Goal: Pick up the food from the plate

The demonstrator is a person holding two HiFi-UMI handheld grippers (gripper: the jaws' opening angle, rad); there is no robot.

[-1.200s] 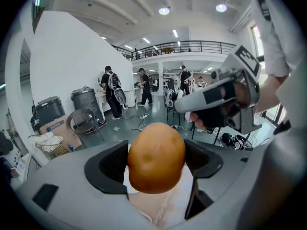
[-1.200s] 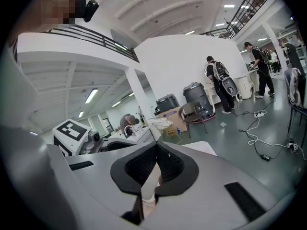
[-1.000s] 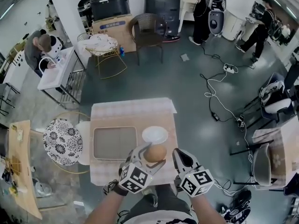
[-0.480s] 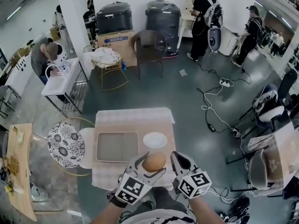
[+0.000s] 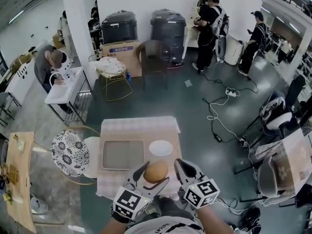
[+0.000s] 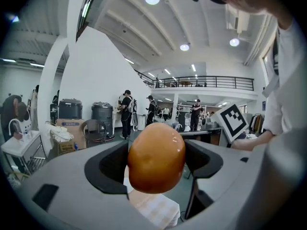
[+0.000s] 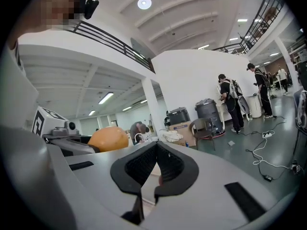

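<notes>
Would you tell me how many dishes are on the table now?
2: a grey tray at the table's left, a white plate right of it. The left gripper with the food covers the near edge; more may hide there.

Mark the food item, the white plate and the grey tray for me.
food item (image 6: 156, 158), left gripper view, middle of its rounded front.
white plate (image 5: 161, 148), head view, bare centre.
grey tray (image 5: 123, 154), head view, bare floor.
</notes>
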